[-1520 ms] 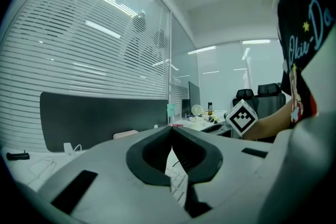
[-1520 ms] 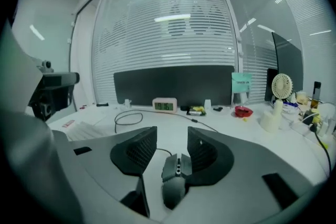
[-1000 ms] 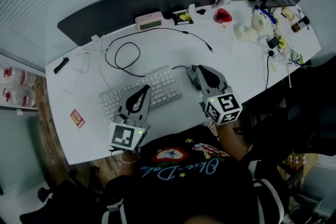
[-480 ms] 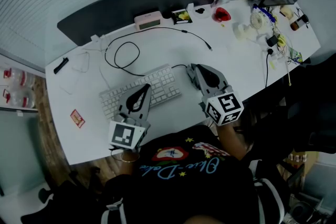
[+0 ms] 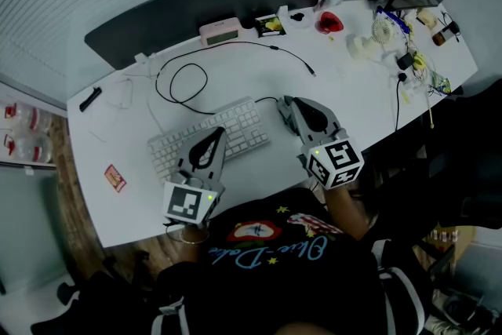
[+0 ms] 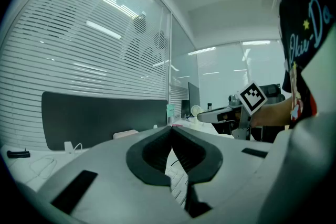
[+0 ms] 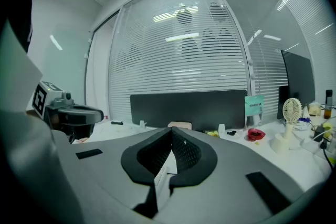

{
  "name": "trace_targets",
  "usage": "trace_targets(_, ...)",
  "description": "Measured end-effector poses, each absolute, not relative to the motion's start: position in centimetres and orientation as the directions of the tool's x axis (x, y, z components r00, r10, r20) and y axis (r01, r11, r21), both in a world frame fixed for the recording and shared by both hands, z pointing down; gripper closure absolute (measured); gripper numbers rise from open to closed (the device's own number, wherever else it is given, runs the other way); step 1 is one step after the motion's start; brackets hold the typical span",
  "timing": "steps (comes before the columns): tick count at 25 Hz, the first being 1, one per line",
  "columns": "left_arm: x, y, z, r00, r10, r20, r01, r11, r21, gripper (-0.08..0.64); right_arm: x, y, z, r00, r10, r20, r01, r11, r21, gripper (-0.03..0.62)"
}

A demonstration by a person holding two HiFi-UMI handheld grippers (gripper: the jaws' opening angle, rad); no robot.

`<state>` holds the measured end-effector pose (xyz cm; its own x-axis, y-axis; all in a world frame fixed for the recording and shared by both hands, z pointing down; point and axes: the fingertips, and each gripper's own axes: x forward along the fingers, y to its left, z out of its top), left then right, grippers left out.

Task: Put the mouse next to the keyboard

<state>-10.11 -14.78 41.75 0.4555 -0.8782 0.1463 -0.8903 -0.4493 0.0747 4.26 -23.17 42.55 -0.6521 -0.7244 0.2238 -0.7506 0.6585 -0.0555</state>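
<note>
A white keyboard (image 5: 247, 129) lies on the white desk (image 5: 353, 102), near its front edge. My left gripper (image 5: 218, 130) hovers over the keyboard's middle with its jaws shut and nothing between them; keys (image 6: 179, 186) show below the jaws in the left gripper view. My right gripper (image 5: 284, 101) stands just off the keyboard's right end, jaws shut and empty. A thin black cable (image 5: 267, 99) runs from the keyboard's far right corner under this gripper. I see no mouse in any view. Each gripper view shows the other gripper: the right one (image 6: 220, 115) and the left one (image 7: 73, 115).
A looped black cable (image 5: 182, 82) lies behind the keyboard. Along the dark partition (image 5: 204, 8) stand a pink box (image 5: 221, 30), a red object (image 5: 331, 23) and a small fan (image 5: 384, 34). Cluttered wires fill the far right. A red card (image 5: 115, 177) lies at the left.
</note>
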Motion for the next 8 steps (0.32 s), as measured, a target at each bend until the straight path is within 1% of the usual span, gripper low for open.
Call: trace_targets(8, -9.95, -14.69, 41.69, 0.456, -0.878, 0.143, -0.89, -0.45, 0.075, 0.557, 4.39, -23.0, 42.86, -0.652, -0.723, 0.231, -0.751, 0.658, -0.06, 0.594)
